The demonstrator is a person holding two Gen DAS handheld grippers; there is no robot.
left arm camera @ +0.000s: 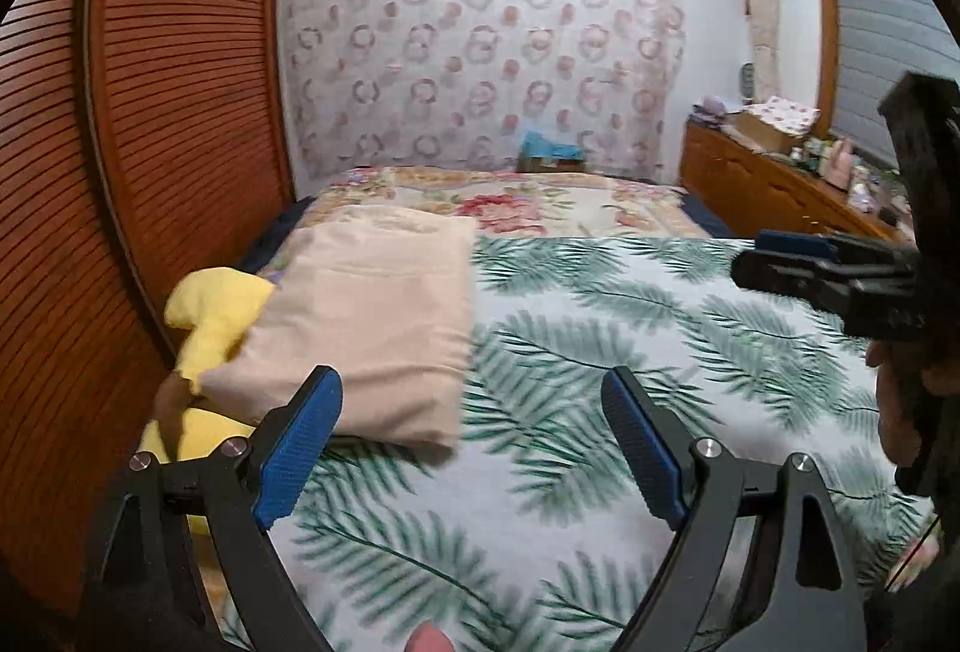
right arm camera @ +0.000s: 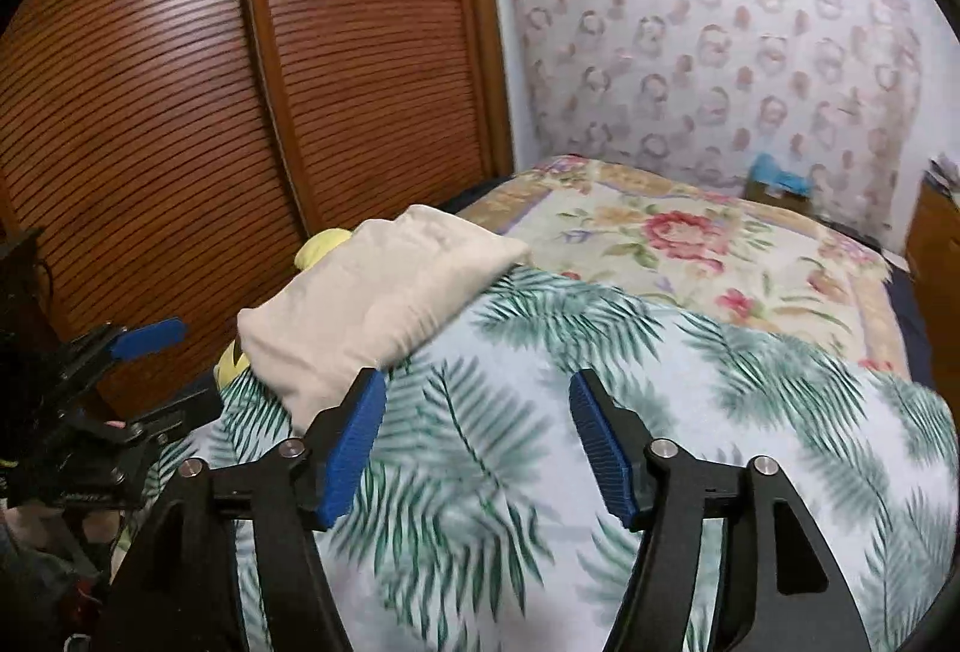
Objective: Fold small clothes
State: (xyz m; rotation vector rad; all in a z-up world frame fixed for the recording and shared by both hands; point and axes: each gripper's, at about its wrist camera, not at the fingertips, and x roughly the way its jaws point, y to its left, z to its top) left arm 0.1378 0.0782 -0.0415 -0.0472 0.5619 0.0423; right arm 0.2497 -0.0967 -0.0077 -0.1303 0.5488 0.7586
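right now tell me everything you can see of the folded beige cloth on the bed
The folded beige cloth is a soft, plain, pale garment folded into a thick rectangle with faint creases. It lies flat on the palm-leaf bedspread near the bed's edge by the slatted wooden doors, its far side overlapping a yellow cloth beneath. Nothing grips it; both grippers' fingers stand apart from it.

Both my wrist cameras look slightly down along my fingers, close over the palm-print bedspread [left arm camera: 600, 352], sharing the far floral wall [right arm camera: 720, 52].
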